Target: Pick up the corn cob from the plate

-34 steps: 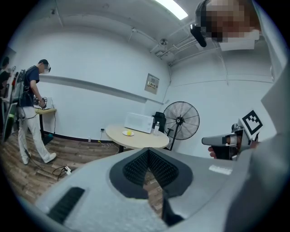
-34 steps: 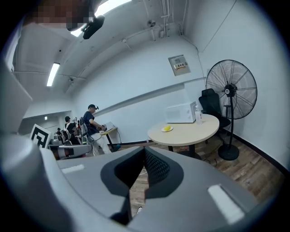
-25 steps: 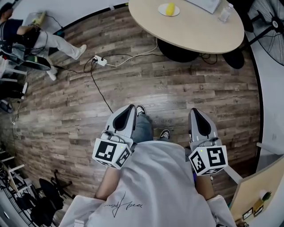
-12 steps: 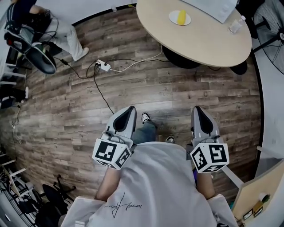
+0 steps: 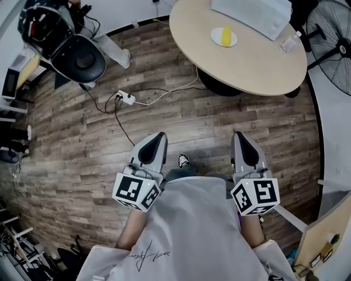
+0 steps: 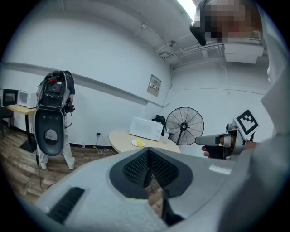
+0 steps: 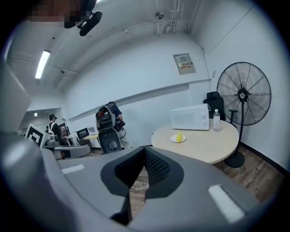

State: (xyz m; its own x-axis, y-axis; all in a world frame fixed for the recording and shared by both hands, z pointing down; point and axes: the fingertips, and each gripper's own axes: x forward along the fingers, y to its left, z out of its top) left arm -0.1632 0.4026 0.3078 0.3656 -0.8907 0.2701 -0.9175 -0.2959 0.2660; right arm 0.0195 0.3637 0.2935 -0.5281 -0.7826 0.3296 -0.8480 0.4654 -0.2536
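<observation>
A yellow corn cob (image 5: 226,36) lies on a small white plate (image 5: 216,38) on a round beige table (image 5: 247,60) far ahead of me. The cob (image 7: 179,137) also shows in the right gripper view and, tiny, the cob (image 6: 140,143) in the left gripper view. My left gripper (image 5: 160,134) and right gripper (image 5: 239,134) are held side by side over the wood floor, well short of the table. Both have their jaws together with nothing between them.
A white microwave (image 5: 252,16) and a water bottle (image 5: 288,41) stand on the table. A pedestal fan (image 5: 330,38) is at the right. A black office chair (image 5: 82,57) with a person behind it is at the left. A power strip (image 5: 126,98) and cables lie on the floor.
I have walked forward: the table and plate sit lower and nearer in the head view, and the chair has come into view at the upper left. Both grippers keep their pose.
</observation>
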